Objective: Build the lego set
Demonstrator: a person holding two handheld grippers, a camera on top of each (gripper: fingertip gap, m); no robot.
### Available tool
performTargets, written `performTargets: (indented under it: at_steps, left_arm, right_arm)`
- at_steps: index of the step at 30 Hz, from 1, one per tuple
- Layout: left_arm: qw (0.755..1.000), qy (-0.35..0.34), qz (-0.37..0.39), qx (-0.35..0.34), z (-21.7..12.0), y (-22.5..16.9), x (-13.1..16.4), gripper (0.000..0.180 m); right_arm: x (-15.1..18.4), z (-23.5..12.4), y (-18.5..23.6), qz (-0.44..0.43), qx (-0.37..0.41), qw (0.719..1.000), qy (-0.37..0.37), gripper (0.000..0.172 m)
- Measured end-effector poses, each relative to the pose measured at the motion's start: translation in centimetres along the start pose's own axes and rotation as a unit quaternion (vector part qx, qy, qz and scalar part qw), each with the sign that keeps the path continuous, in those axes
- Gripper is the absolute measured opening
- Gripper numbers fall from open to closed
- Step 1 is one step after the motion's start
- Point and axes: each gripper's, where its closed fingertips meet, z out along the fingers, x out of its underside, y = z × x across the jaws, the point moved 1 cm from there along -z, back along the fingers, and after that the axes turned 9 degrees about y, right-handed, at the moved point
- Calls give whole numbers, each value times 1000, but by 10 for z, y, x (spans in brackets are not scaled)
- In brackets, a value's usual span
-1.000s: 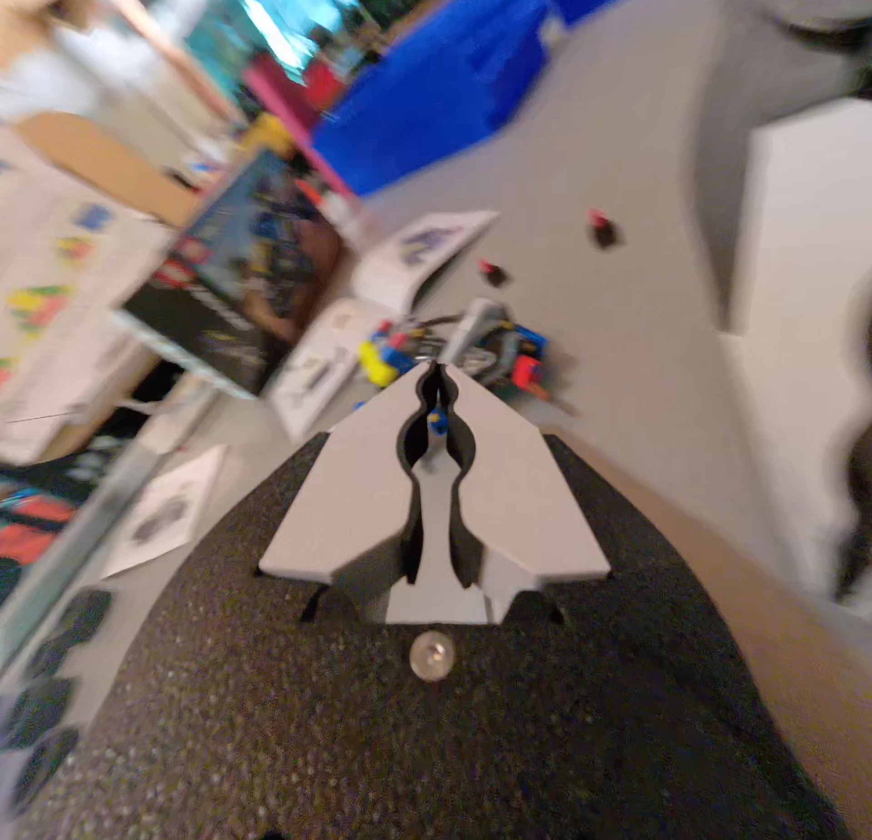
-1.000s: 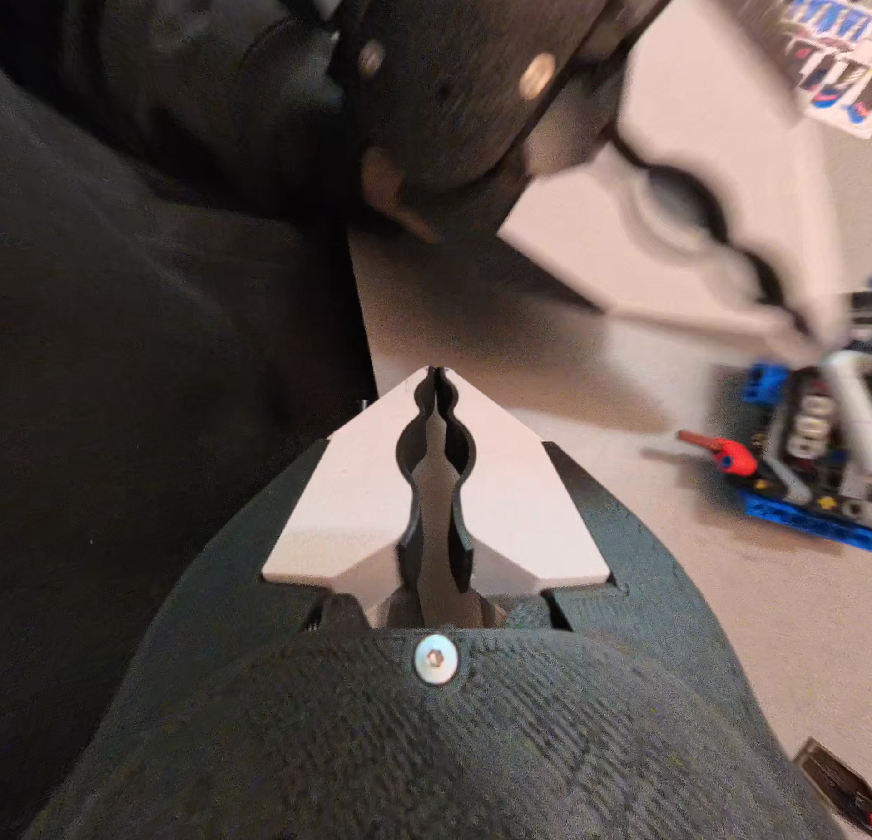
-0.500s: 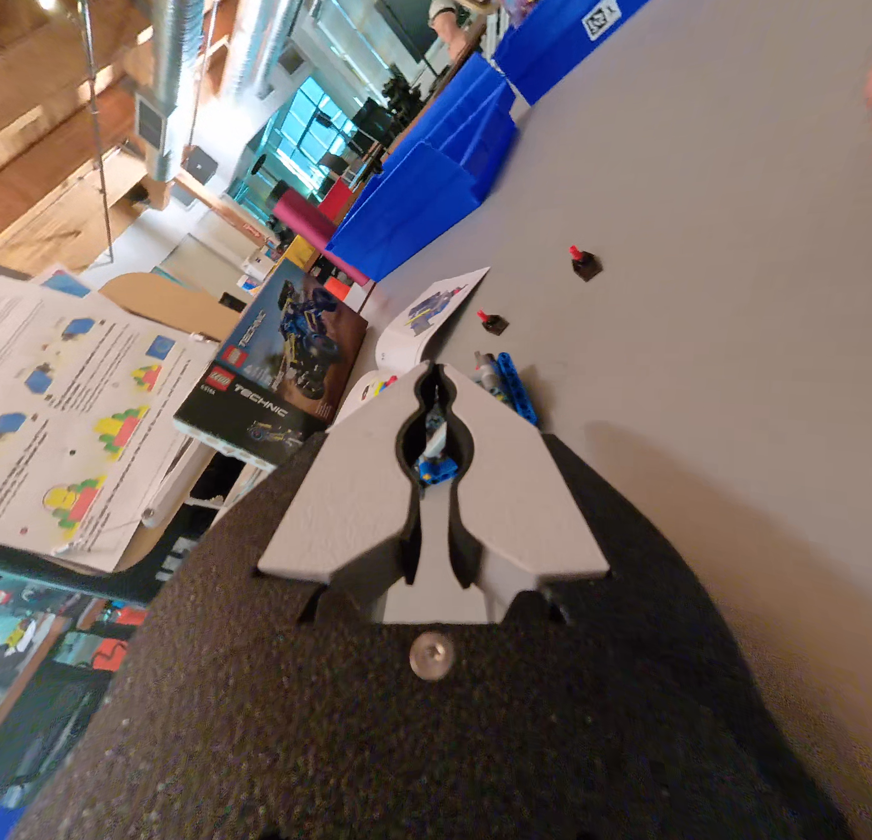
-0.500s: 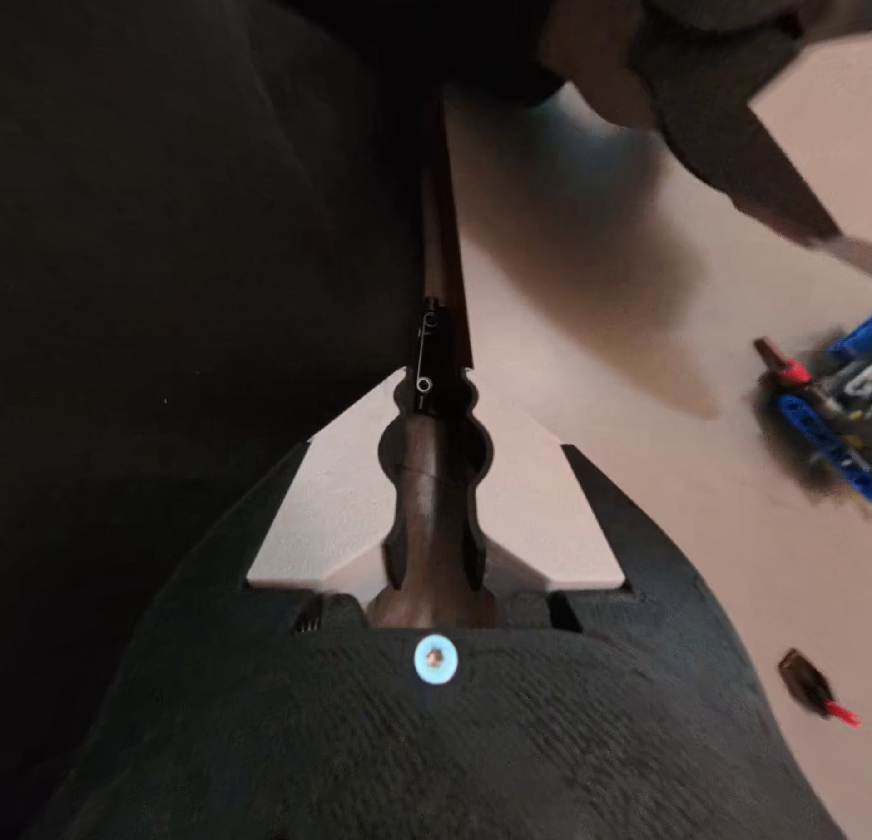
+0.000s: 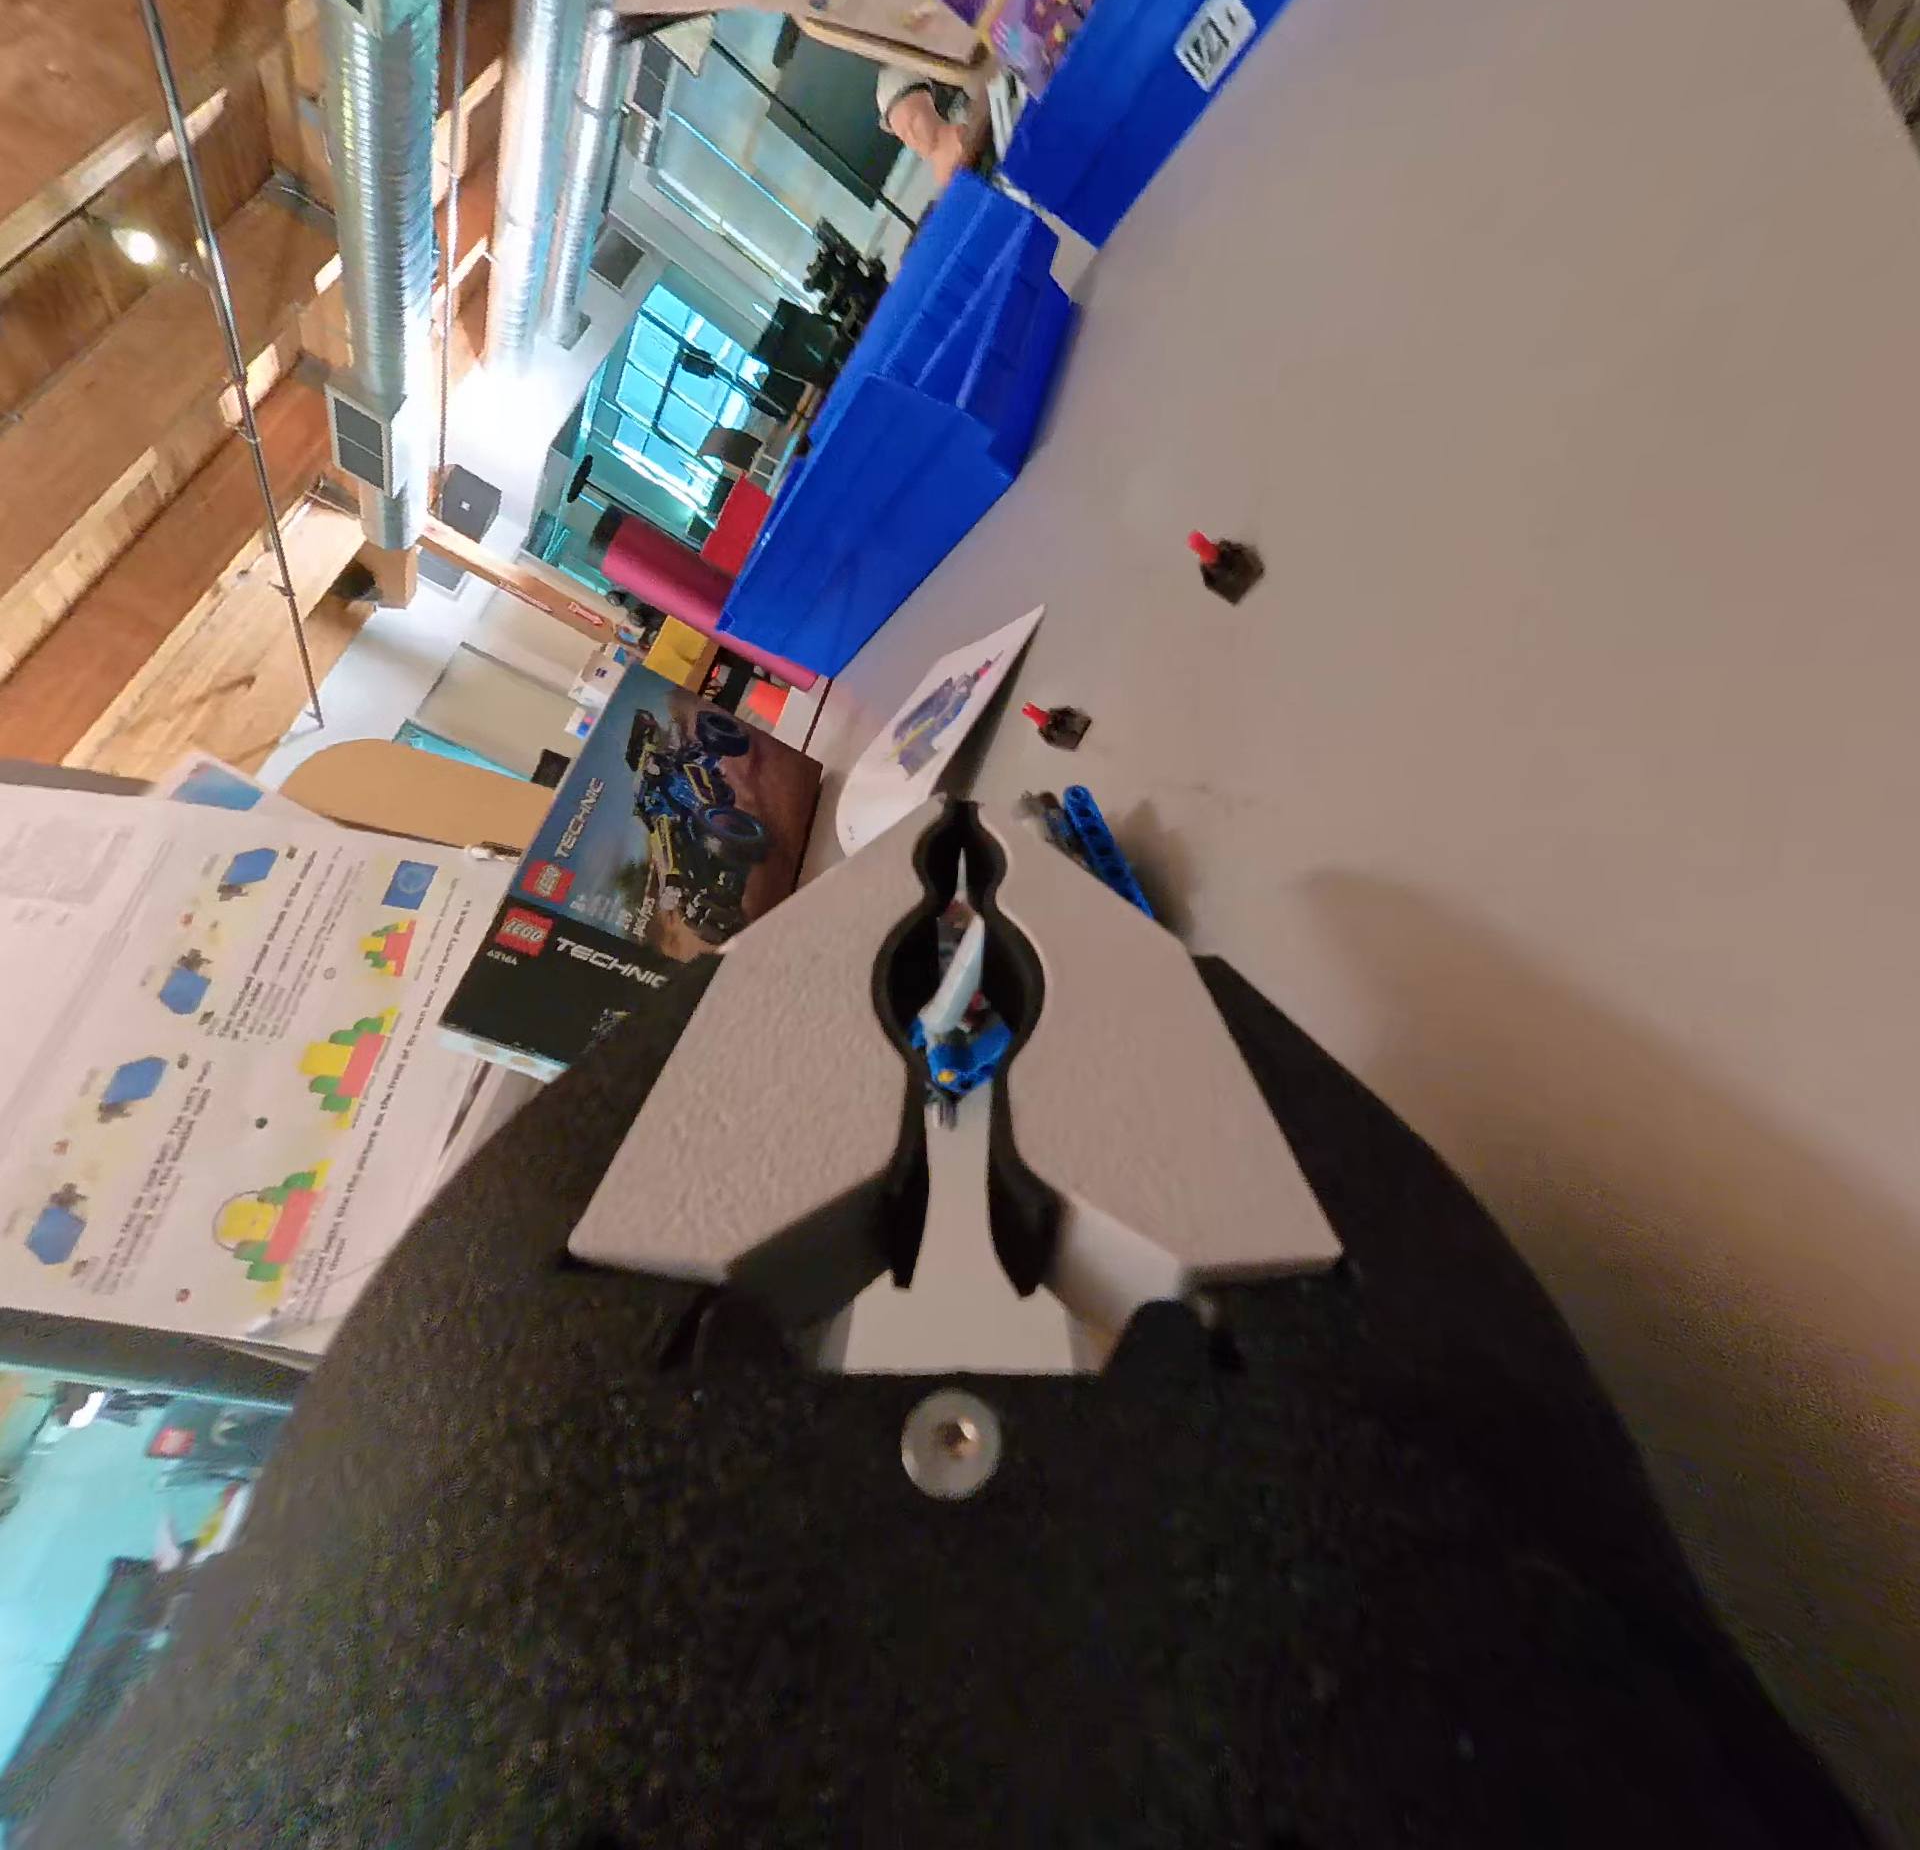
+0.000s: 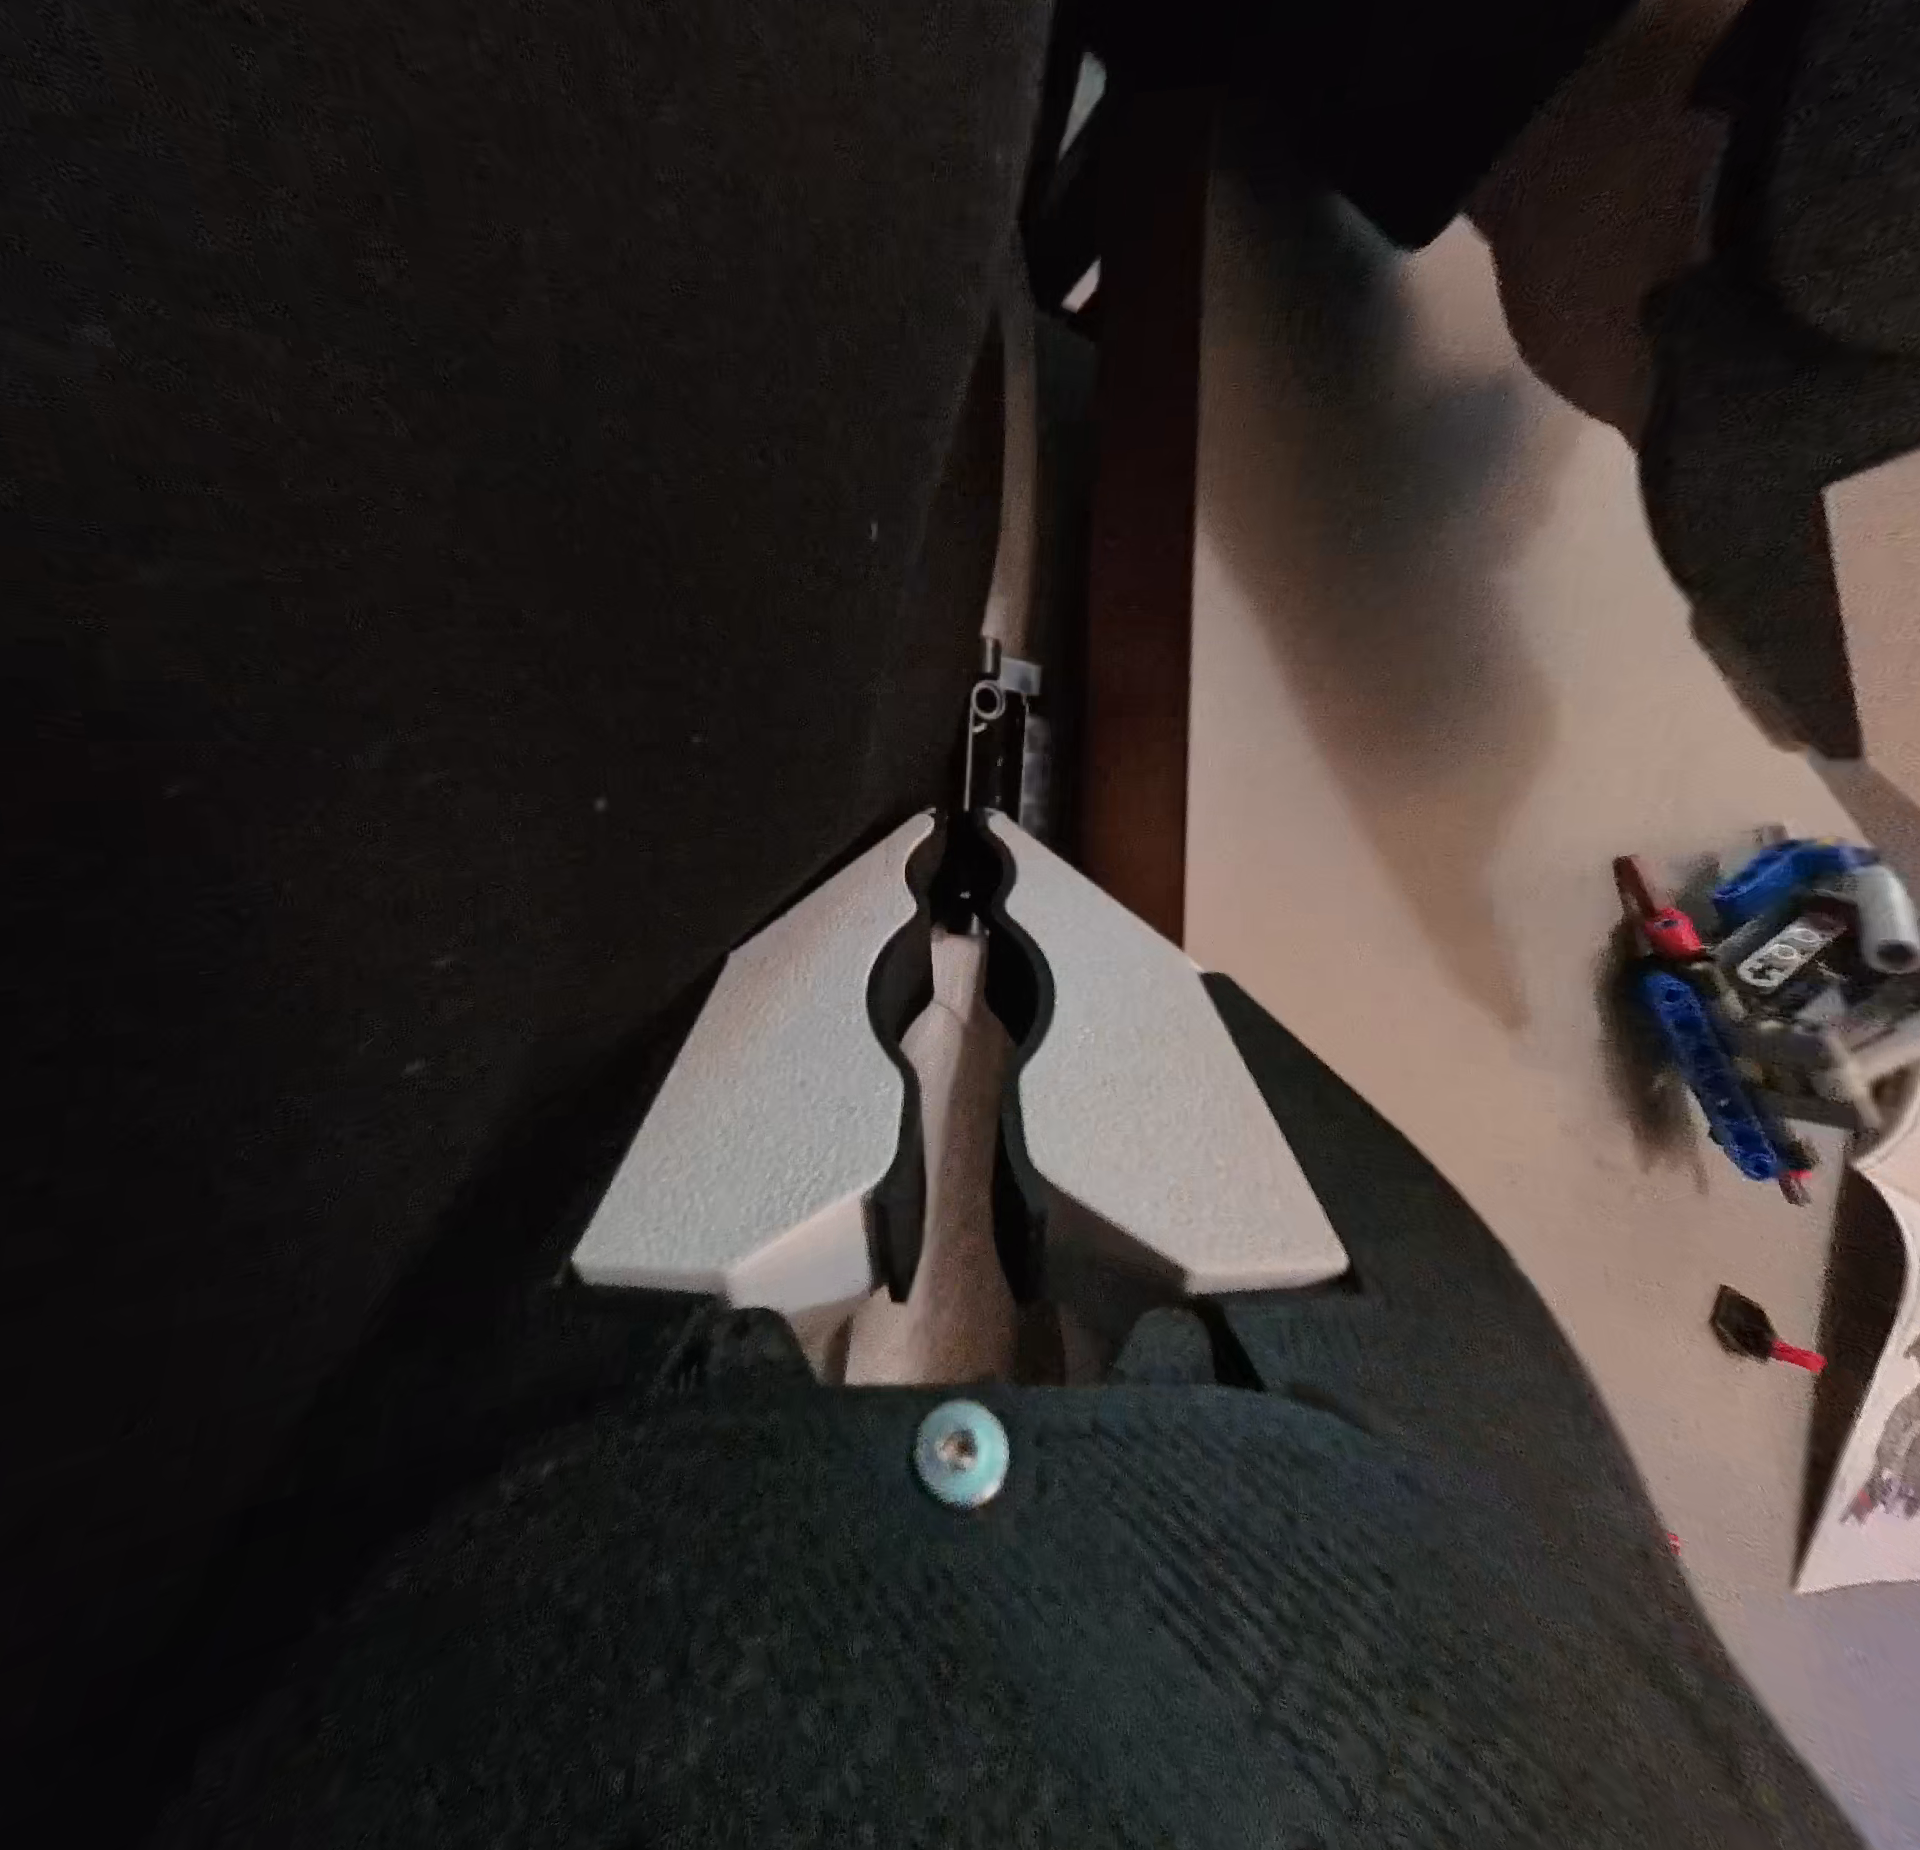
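Left wrist view: at 9 o'clock lie printed instruction sheets (image 5: 208, 1052), then a toy-set box (image 5: 665, 855); the left gripper (image 5: 961, 818) has its fingertips pressed together over the counter (image 5: 1507, 346), a blue beam (image 5: 1107, 850) just beyond at 1 o'clock, two small black-and-red pieces (image 5: 1226, 566) farther off. Right wrist view: the right gripper (image 6: 966, 824) pinches a thin black piece (image 6: 987, 751) at the counter's edge beside dark cloth (image 6: 468, 398); a blue-and-grey model (image 6: 1777, 990) sits at 3 o'clock.
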Motion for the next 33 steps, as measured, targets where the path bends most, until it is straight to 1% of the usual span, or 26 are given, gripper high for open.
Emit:
performTargets:
  at_steps: [2,4,6,7,8,11,13,14,16,18,20,21,22,24,26,27,29,30,31,33]
  left_arm:
    - [1000,-14,-27,0,-2,6,-1,0]
    - [999,-19,-49,12,-1,6,-2,0]
    - [998,-29,-57,24,-2,4,-6,0]
    - [997,-33,-58,27,-3,3,-7,0]
    - [997,-36,-58,28,-4,2,-8,0]
    - [996,-34,-85,17,-6,10,-5,0]
    - [991,-27,-131,25,-7,17,3,0]
    - [985,-28,-162,49,-8,18,6,0]
    - [966,-13,-225,130,-11,11,10,0]
    - [935,-2,-267,236,-18,-3,9,2]
    - [904,12,-287,318,-25,-15,8,10]
    - [895,25,-288,340,-26,-19,9,16]
    - [892,38,-281,352,-25,-22,12,18]
    - [895,71,-248,364,-21,-29,17,20]
    - [901,87,-208,372,-19,-35,14,21]
    - [899,94,-192,381,-17,-39,11,22]
    - [893,111,-163,405,-14,-49,6,26]
    - [891,122,-145,412,-11,-53,6,27]
    - [889,135,-125,419,-9,-57,7,29]
    - [880,158,-89,439,-8,-65,11,34]
  right_arm:
    - [-12,-15,0,1,1,999,-53,0]
    - [-27,-35,-9,20,19,994,-105,0]
    - [-37,-55,-19,22,33,990,-137,0]
    - [-37,-61,-31,26,59,989,-133,0]
    - [-32,-63,-38,24,70,990,-118,0]
    - [0,-44,-64,46,89,994,-47,0]
    - [16,-29,-74,65,75,995,-26,0]
    - [20,-22,-79,76,67,995,-24,0]
    - [25,-11,-81,94,32,995,-23,0]
    - [28,-4,-84,98,14,995,-25,0]
    - [26,-3,-88,102,2,994,-44,0]
    - [26,-3,-89,102,-3,993,-54,1]
    - [25,-5,-90,100,-10,993,-64,5]
    - [28,-12,-95,117,-13,990,-78,10]
    - [36,-21,-104,150,-8,984,-93,12]
    - [42,-23,-108,171,-7,980,-98,14]
    - [50,-22,-106,208,-30,972,-103,28]
    - [52,-20,-105,221,-38,969,-106,38]
    - [52,-18,-104,225,-46,967,-112,46]
    - [50,-13,-102,219,-45,968,-115,54]
